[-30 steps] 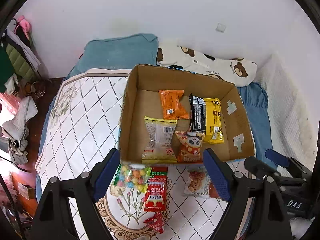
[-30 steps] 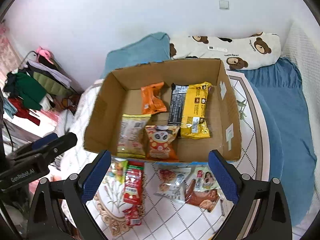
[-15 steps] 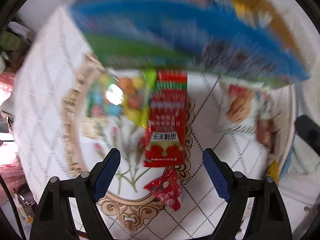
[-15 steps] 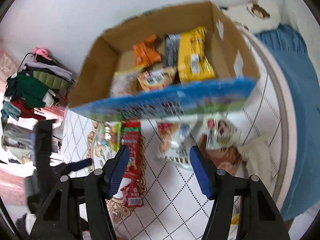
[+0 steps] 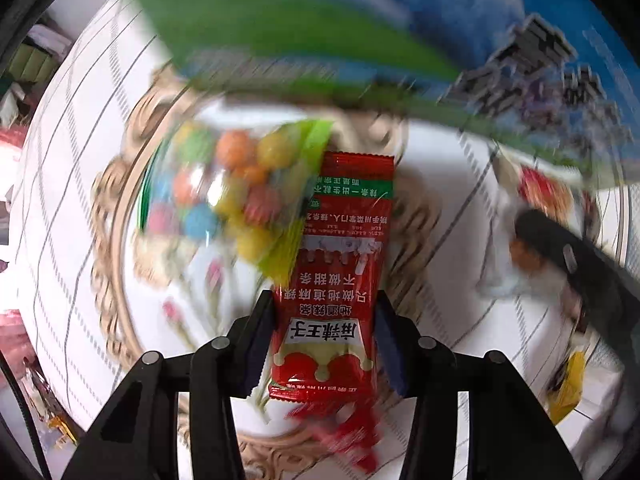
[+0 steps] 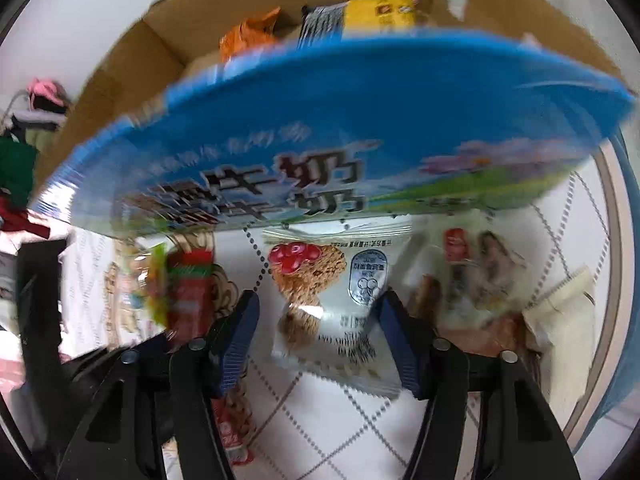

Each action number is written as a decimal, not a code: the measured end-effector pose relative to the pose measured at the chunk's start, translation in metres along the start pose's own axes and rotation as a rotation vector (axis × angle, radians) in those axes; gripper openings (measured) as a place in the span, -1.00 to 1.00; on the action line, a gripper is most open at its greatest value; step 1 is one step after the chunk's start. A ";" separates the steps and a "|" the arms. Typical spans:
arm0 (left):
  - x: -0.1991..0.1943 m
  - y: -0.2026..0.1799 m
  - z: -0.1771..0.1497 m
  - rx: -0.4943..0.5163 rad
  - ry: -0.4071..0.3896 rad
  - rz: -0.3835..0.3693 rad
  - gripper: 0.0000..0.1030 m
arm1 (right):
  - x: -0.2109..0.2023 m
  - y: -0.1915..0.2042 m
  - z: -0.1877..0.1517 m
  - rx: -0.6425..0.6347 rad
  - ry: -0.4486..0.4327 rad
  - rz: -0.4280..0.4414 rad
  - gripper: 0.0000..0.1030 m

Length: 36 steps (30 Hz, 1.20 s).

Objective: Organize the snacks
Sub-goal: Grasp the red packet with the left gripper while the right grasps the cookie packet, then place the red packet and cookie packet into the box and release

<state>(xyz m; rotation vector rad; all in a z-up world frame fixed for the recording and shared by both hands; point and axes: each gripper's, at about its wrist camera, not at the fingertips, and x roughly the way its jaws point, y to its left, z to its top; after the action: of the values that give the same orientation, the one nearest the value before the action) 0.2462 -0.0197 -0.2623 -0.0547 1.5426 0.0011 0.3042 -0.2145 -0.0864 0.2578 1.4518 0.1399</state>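
My left gripper (image 5: 324,336) has its fingers on both sides of a red snack packet (image 5: 332,292) lying on the bedspread; the pads seem to touch its edges. A bag of coloured candy balls (image 5: 224,196) lies just left of it. My right gripper (image 6: 320,332) straddles a white oat-bar packet (image 6: 340,300), with gaps between the pads and the packet. The cardboard box (image 6: 120,80) with a blue printed front (image 6: 320,128) holds an orange packet (image 6: 248,36) and a yellow packet (image 6: 380,12).
More packets (image 6: 476,280) lie right of the white one. A small red wrapper (image 5: 352,436) lies below the red packet. The right gripper's black arm (image 5: 580,272) shows at the left view's right side. Clothes (image 6: 16,160) are piled at the far left.
Both grippers have dropped down and forward to the snacks in front of the box and narrowed their fingers; the left now brackets the red packet, the right the white packet.
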 end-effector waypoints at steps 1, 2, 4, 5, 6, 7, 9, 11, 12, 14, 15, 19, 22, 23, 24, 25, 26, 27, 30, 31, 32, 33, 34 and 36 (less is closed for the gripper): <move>0.000 0.008 -0.011 -0.008 0.010 0.001 -0.13 | 0.004 0.003 -0.002 -0.019 0.008 -0.006 0.00; 0.000 0.012 -0.017 -0.013 0.017 -0.003 -0.13 | 0.006 0.003 -0.004 -0.032 0.011 -0.004 -0.04; 0.001 0.025 -0.033 -0.035 0.038 -0.016 -0.13 | 0.005 0.006 -0.014 -0.071 0.035 0.003 -0.06; 0.002 0.029 -0.039 -0.036 0.044 -0.020 -0.12 | 0.004 0.006 -0.020 -0.087 0.054 0.010 -0.06; 0.003 0.032 -0.043 -0.039 0.050 -0.023 -0.12 | 0.003 0.006 -0.029 -0.105 0.077 0.020 -0.06; 0.005 0.035 -0.046 -0.043 0.061 -0.031 -0.07 | 0.002 0.005 -0.040 -0.125 0.109 0.030 -0.06; 0.013 0.038 -0.047 -0.050 0.084 -0.048 0.00 | 0.003 0.003 -0.059 -0.153 0.159 0.042 -0.07; 0.020 0.041 -0.045 -0.065 0.090 -0.058 0.10 | 0.004 0.001 -0.077 -0.176 0.196 0.042 -0.06; 0.023 0.037 -0.041 -0.070 0.087 -0.058 0.12 | 0.005 -0.001 -0.082 -0.177 0.202 0.042 -0.06; 0.027 0.028 -0.034 -0.069 0.073 -0.043 0.16 | 0.007 -0.005 -0.089 -0.166 0.206 0.044 -0.05; 0.025 0.029 -0.027 -0.069 0.067 -0.038 0.17 | 0.008 -0.007 -0.091 -0.154 0.201 0.045 0.01; 0.021 0.024 -0.017 -0.081 0.030 -0.026 0.06 | 0.016 -0.013 -0.096 -0.114 0.188 0.032 0.04; 0.012 0.024 -0.019 -0.063 0.007 -0.004 -0.10 | 0.020 -0.004 -0.098 -0.131 0.166 0.004 0.03; 0.009 0.028 -0.023 -0.062 0.004 -0.002 -0.13 | 0.022 0.003 -0.100 -0.141 0.156 -0.003 0.00; 0.003 0.032 -0.025 -0.061 0.003 -0.002 -0.14 | 0.022 0.004 -0.103 -0.149 0.146 -0.006 -0.03; 0.000 0.033 -0.028 -0.061 0.000 -0.006 -0.14 | 0.021 0.006 -0.105 -0.160 0.138 -0.011 -0.04; -0.003 0.035 -0.035 -0.062 -0.003 -0.010 -0.15 | 0.020 0.008 -0.107 -0.169 0.132 -0.013 -0.06; -0.005 0.036 -0.032 -0.063 -0.007 -0.016 -0.15 | 0.018 0.009 -0.108 -0.175 0.126 -0.012 -0.08; -0.021 0.038 -0.042 -0.061 -0.028 -0.042 -0.15 | 0.007 0.014 -0.111 -0.183 0.111 0.011 -0.11; -0.030 0.038 -0.048 -0.058 -0.040 -0.054 -0.15 | 0.002 0.016 -0.109 -0.180 0.105 0.025 -0.11; -0.037 0.038 -0.053 -0.051 -0.051 -0.061 -0.15 | -0.002 0.015 -0.108 -0.178 0.100 0.035 -0.11; -0.045 0.037 -0.053 -0.045 -0.064 -0.067 -0.15 | -0.009 0.015 -0.107 -0.170 0.089 0.058 -0.11; -0.056 0.037 -0.055 -0.040 -0.081 -0.077 -0.15 | -0.016 0.013 -0.106 -0.164 0.081 0.074 -0.11; -0.081 0.035 -0.055 -0.029 -0.116 -0.114 -0.15 | -0.029 0.013 -0.101 -0.152 0.060 0.104 -0.11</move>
<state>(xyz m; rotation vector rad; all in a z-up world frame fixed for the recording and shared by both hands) 0.1879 0.0165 -0.1843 -0.1630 1.4217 -0.0625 0.2019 -0.2007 -0.0651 0.2059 1.4793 0.3439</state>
